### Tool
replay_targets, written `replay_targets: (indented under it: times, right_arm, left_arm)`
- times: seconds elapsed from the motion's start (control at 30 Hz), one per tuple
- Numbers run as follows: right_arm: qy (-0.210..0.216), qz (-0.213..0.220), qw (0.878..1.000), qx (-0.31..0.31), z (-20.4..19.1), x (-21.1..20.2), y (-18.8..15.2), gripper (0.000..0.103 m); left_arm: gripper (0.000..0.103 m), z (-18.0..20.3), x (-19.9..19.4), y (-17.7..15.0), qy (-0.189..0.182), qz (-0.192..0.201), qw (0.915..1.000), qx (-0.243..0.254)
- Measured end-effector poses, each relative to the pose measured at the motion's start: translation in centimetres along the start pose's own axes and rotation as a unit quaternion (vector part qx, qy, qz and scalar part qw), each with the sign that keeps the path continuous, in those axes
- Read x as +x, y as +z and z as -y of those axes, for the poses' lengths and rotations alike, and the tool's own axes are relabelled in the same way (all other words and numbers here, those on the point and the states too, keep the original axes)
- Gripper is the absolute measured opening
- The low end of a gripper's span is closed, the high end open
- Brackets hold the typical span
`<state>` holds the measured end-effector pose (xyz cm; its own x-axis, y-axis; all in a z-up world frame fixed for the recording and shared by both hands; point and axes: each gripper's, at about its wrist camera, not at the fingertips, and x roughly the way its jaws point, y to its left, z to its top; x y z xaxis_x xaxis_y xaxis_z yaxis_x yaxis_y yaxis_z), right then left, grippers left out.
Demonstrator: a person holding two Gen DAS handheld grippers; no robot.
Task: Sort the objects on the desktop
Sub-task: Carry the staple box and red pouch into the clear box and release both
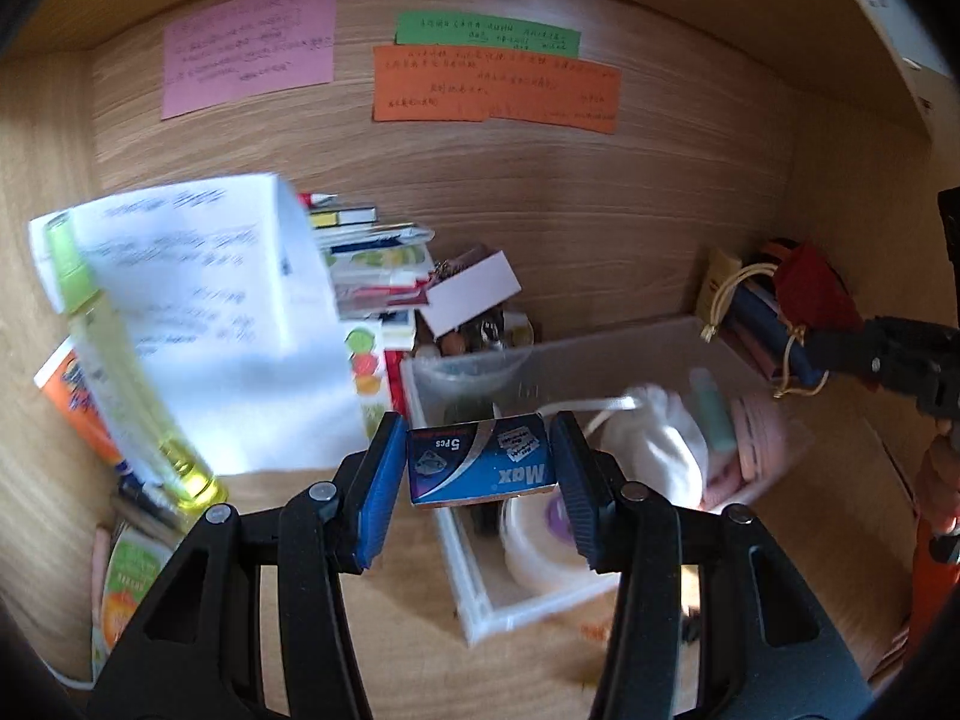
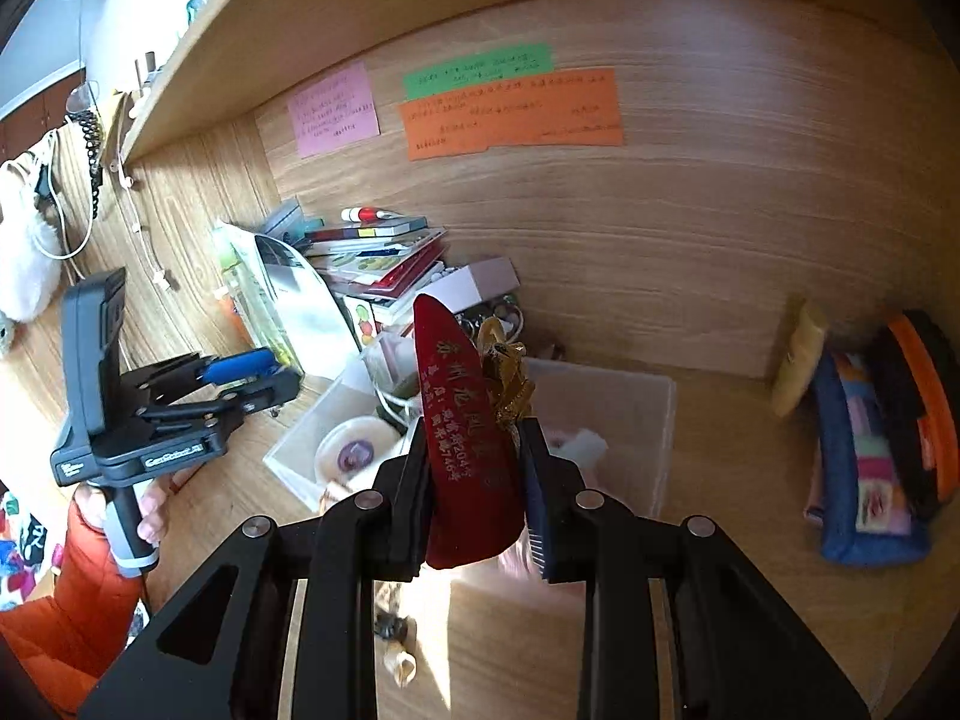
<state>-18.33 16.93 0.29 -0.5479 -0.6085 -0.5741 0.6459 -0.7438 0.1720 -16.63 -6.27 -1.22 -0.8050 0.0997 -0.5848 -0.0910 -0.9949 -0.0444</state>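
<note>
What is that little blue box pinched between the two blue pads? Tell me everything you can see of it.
The little blue box is a small flat cardboard-looking packet, dark blue with a silver swoosh, printed "Max" and "5 pcs", which read upside down from the left wrist camera. It looks closed and undamaged. The left hand-held gripper clamps it by its two short ends, holding it roughly level in the air above the near corner of a clear plastic bin. Only the pads touch it.
</note>
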Motion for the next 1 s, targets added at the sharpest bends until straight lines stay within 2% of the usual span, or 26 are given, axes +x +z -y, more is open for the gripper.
replay_targets:
  times: [0.13,0.2,0.27,0.43,0.87,1.0]
  right_arm:
    - [-0.002,-0.008,1.000,-0.015,-0.2,1.9,1.1,0.025]
    - [-0.021,-0.012,0.999,-0.028,-0.2,3.3,1.1,0.025]
    - [-0.053,-0.022,0.998,-0.036,-0.1,5.0,0.7,0.025]
    - [-0.065,-0.055,0.996,-0.024,0.8,8.0,-0.7,0.025]
    - [-0.093,-0.041,0.994,-0.039,0.1,9.1,-1.9,0.026]
    - [-0.104,-0.037,0.993,-0.044,0.0,9.2,-2.0,0.032]
  left_arm:
    - [0.049,0.4,2.6,1.4,-0.003,-0.014,0.9999,-0.004]
    - [0.049,0.7,4.1,1.7,-0.011,-0.024,0.9996,-0.012]
    - [0.049,0.9,5.2,1.7,-0.014,-0.033,0.9992,-0.017]
    - [0.049,1.2,7.6,0.8,-0.023,-0.060,0.9978,-0.019]
    - [0.049,1.9,8.3,-0.5,-0.022,-0.067,0.9975,-0.003]
    - [0.049,2.0,8.0,-0.6,-0.014,-0.062,0.9980,0.003]
